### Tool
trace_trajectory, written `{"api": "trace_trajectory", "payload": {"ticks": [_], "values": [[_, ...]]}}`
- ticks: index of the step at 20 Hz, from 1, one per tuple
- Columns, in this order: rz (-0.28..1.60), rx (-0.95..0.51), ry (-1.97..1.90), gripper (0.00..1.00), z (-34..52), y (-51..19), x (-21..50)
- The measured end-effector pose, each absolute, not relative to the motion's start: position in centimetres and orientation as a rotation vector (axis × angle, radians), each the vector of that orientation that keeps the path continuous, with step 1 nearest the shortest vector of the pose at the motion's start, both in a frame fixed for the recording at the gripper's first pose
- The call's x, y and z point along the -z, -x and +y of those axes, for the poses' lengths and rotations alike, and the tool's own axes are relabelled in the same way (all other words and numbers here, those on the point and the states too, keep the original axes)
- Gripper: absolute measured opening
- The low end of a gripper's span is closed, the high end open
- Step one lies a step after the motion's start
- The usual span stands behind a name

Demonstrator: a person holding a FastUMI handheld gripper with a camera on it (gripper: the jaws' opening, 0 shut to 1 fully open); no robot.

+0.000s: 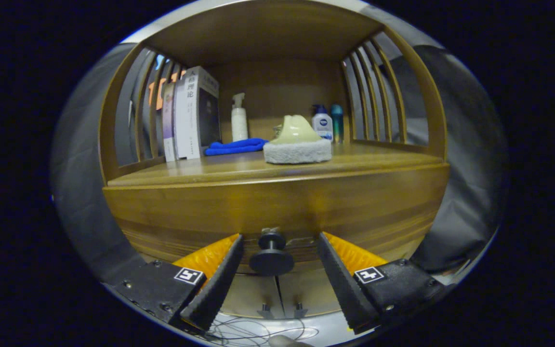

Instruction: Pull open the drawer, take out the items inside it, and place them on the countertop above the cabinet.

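Gripper spread wide, holding nothing | drawer knob between fingers, untouched | drawer closed, contents hidden

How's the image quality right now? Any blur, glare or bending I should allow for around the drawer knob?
Gripper view: fisheye bows the drawer front and countertop edge; the knob is sharp, between the open gripper fingers; the drawer front looks slightly smeared; dim, warm light with no strong glare.

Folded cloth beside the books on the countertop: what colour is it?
Bright blue. The folded cloth shows best in the gripper view, beyond the open tongs.
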State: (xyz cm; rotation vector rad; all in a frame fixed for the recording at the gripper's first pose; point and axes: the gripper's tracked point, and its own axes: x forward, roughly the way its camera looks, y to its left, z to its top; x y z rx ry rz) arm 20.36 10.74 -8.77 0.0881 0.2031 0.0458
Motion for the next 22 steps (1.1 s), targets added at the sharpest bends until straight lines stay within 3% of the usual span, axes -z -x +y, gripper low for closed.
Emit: {"api": "trace_trajectory", "payload": {"ticks": [5,16,22], "values": [[0.203,-0.08,-0.072,1.0,8.7,-15.1,6.3],[0.004,-0.074,-0.026,1.0,0.9,0.4,-0.6],[-0.035,-0.023,-0.021,1.0,-2.2,3.2,-1.0]]}}
